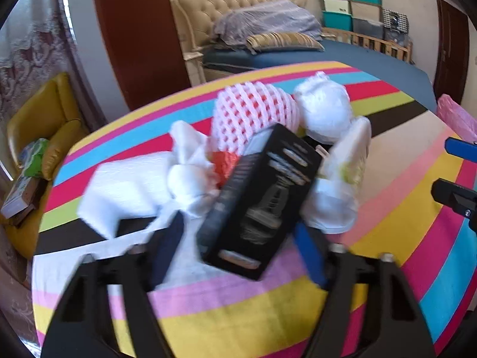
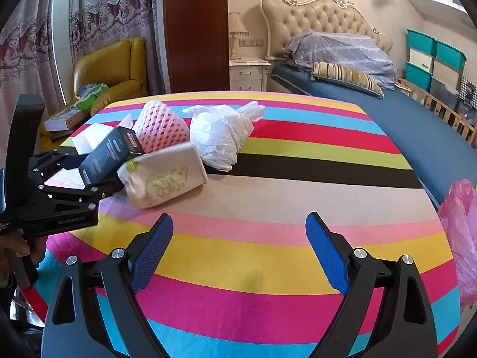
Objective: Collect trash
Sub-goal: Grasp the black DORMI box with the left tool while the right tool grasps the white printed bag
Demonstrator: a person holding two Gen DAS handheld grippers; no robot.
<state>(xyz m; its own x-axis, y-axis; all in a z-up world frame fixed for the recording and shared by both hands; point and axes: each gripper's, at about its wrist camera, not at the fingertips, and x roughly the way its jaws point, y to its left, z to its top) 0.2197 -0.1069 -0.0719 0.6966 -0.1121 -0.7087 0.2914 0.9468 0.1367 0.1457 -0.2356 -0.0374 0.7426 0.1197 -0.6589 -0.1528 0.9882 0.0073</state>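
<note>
The right tongs (image 2: 240, 217) stand wide apart with nothing between them, over bare stripes of the cloth on the bench (image 2: 268, 268). A pink bag (image 2: 462, 232) hangs at the bench edge to their right. Ahead and to their left, the left tongs (image 1: 238, 223) are clamped on the near end of a black box (image 1: 262, 197), as far as the blur in the left wrist view allows; from the right wrist view the box end sits between the two fingers, tilted up off the cloth. A hand (image 2: 15, 250) grips the handle below them. The rest of the trash lies in a heap around the box. Just left of the left tongs is crumpled white paper (image 1: 128, 191). Just to their right a cream pack (image 1: 348, 161) with green print lies on its side, touching the box. Past the box tip a pink foam net (image 1: 253, 113) stands against a knotted white bag (image 1: 325, 113), the bag being the farther to the right. Beyond the bench, ahead of both tongs, are a bed (image 2: 417, 131) with pillows, teal bins (image 2: 432, 56) at far right, and a yellow armchair (image 2: 110, 68) at far left.
</note>
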